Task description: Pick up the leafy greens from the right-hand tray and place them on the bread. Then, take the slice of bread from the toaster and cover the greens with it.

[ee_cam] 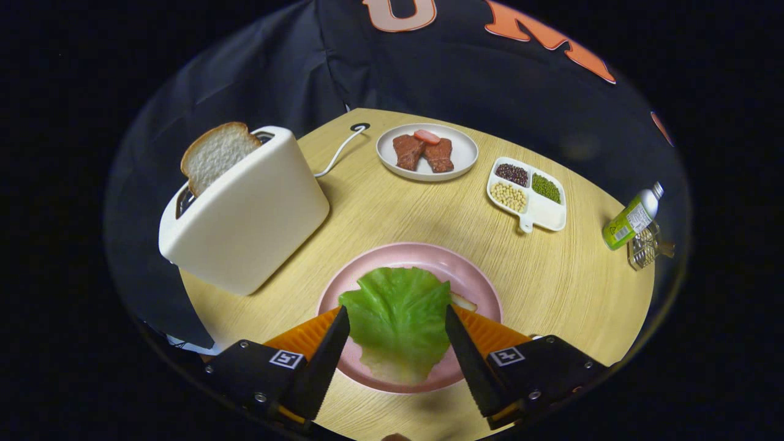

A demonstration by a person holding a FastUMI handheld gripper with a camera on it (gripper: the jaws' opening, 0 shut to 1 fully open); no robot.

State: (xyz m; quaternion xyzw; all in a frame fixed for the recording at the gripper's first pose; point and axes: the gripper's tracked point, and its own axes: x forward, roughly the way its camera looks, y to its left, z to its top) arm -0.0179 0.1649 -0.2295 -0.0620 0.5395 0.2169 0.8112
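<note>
Pale wood-grain tabletop [380, 214] spreads before black cloth walls. At its near edge, the gripper [398, 321] stands wide open over a pink plate [478, 288], its two dark fingers [324, 361] flanking a lettuce leaf [398, 318] without pressing it. The leaf covers a bread slice [463, 302] on the plate, only a corner of which peeks out. Beyond the fingers, a white toaster [251, 214] holds an upright slice of bread [214, 153]. Farther back sit a white plate of meat [427, 152] and a divided bean tray [527, 193], with a green bottle [631, 217] well apart near the table's edge.
</note>
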